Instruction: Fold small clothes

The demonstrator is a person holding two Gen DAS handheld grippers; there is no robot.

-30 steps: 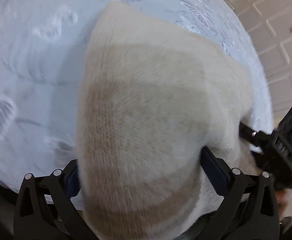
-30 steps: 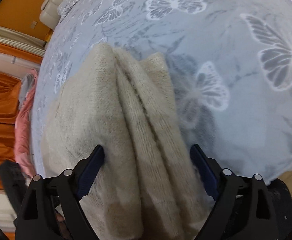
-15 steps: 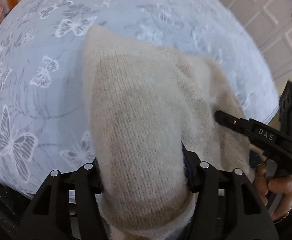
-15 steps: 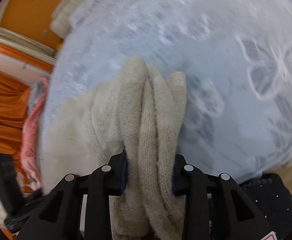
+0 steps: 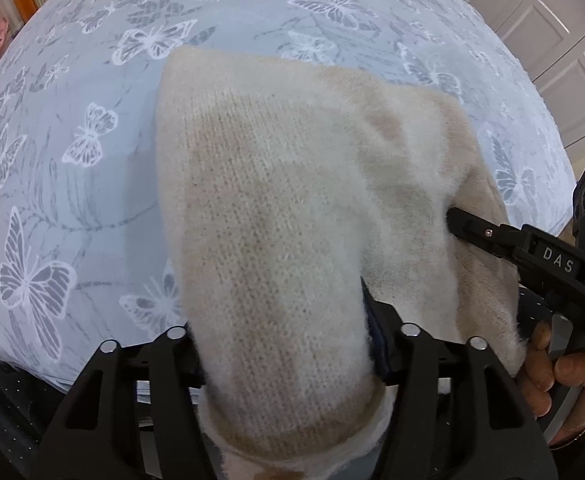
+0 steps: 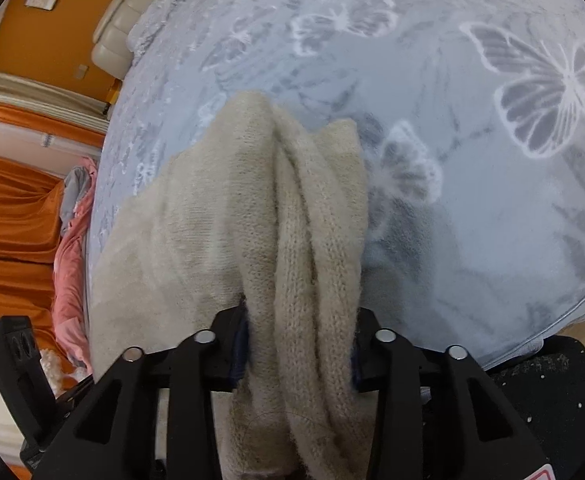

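Observation:
A cream knitted garment with tan stripes (image 5: 292, 184) is held up over the blue butterfly bedspread (image 5: 72, 152). My left gripper (image 5: 284, 344) is shut on one bunched end of it. My right gripper (image 6: 300, 340) is shut on the other end, where the knit (image 6: 292, 220) hangs in thick folds. In the left wrist view the right gripper (image 5: 468, 228) reaches into the garment from the right, held by a hand (image 5: 560, 376). The fingertips of both grippers are hidden by the knit.
The bedspread (image 6: 472, 160) fills both views, its near edge at the bottom. Pink and grey clothes (image 6: 72, 240) lie at the bed's left side by orange curtains (image 6: 8, 220). White panelled doors (image 5: 564, 40) stand at the right.
Both grippers went from open to shut on the garment's ends. The garment has been lifted and bunched off the bedspread.

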